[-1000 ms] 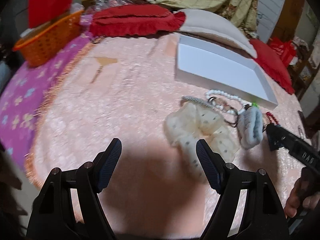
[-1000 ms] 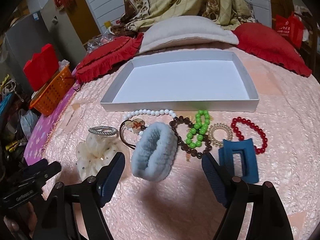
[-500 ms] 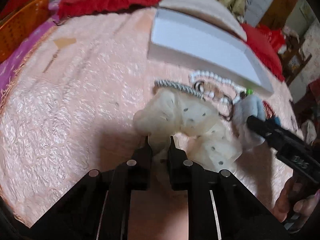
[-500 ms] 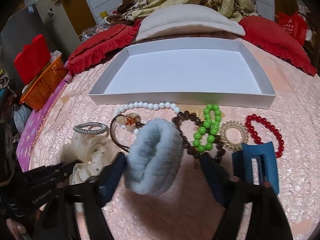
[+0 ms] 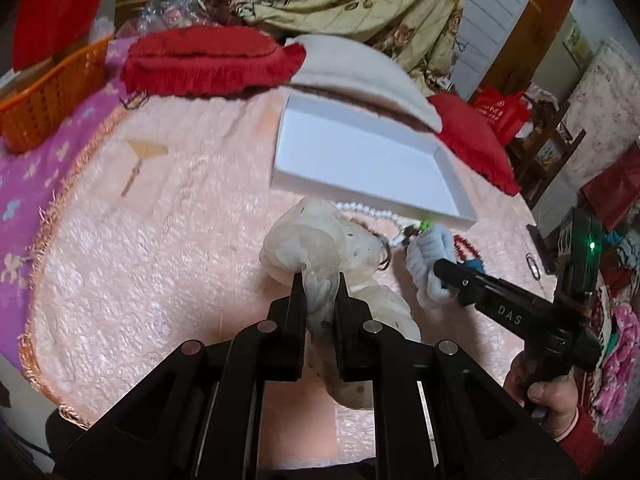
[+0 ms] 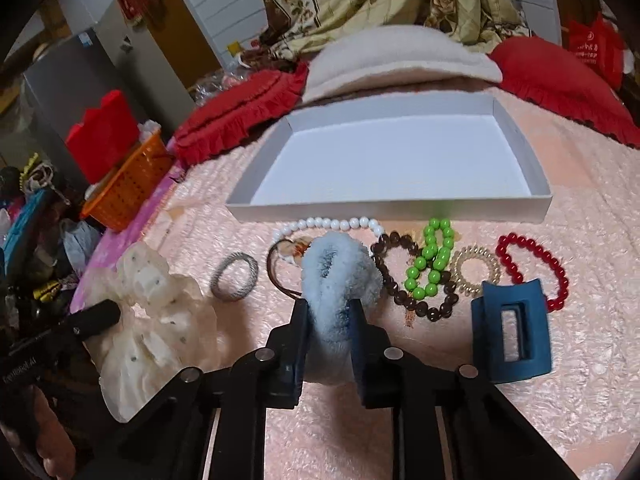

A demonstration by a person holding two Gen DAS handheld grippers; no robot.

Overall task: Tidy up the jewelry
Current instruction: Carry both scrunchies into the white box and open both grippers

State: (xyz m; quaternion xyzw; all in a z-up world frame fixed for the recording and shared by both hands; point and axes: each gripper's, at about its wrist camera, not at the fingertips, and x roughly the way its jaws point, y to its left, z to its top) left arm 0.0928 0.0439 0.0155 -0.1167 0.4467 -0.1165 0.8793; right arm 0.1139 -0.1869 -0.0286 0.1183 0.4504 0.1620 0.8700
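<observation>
My left gripper (image 5: 318, 284) is shut on a cream dotted scrunchie (image 5: 316, 240) and holds it lifted off the pink bedspread; it also shows in the right wrist view (image 6: 148, 300). My right gripper (image 6: 330, 308) is shut on a fluffy light-blue scrunchie (image 6: 340, 276), seen in the left wrist view too (image 5: 434, 256). An empty white tray (image 6: 540, 208) lies just beyond. In front of it lie a white bead bracelet (image 6: 332, 224), a silver bangle (image 6: 236, 276), brown beads (image 6: 400, 276), green beads (image 6: 432, 260), a gold coil tie (image 6: 476, 272), red beads (image 6: 536, 264) and a blue claw clip (image 6: 510, 324).
Red cushions (image 5: 208, 60) and a cream pillow (image 6: 400, 56) lie behind the tray. An orange basket (image 6: 128, 184) stands at the far left on a purple cloth (image 5: 36, 160). A bedspread edge with fringe runs along the left (image 5: 44, 216).
Both grippers went from open to shut: the left on the cream scrunchie, then lifting it; the right closed on the blue scrunchie in the last half second.
</observation>
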